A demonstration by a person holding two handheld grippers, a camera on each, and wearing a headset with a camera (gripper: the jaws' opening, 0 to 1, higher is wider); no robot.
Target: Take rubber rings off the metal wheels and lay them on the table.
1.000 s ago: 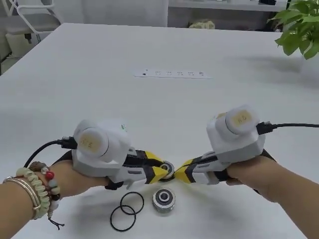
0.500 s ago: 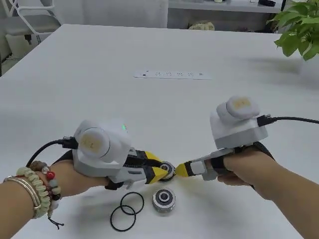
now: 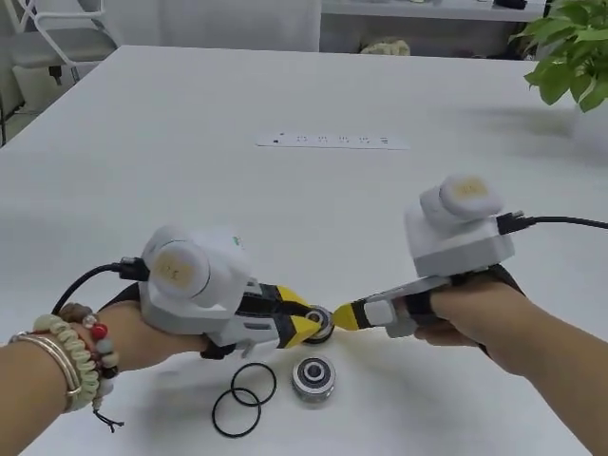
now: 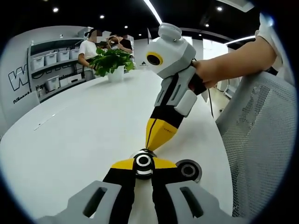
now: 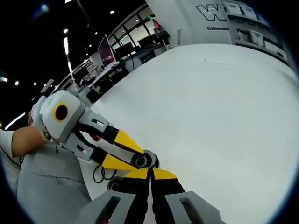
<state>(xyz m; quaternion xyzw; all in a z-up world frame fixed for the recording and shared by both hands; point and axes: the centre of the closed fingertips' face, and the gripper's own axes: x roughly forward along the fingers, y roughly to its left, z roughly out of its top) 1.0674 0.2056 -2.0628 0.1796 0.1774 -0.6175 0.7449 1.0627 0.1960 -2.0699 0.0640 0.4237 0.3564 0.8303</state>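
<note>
Left tool [image 3: 306, 326] clamped on a metal wheel [image 3: 320, 322], near the front edge of the worktop [image 3: 285, 209]. Right tool [image 3: 342, 316]: jaws together, tip touching that wheel's rim.

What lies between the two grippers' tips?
A metal wheel, clamped in the left gripper; the right gripper's shut tip points at it. The head view shows this.

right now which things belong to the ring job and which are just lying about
Job: left tool, shut on a metal wheel; right tool at it; second wheel; two loose rubber rings.
Lying about: power strip; plant; chair.
</note>
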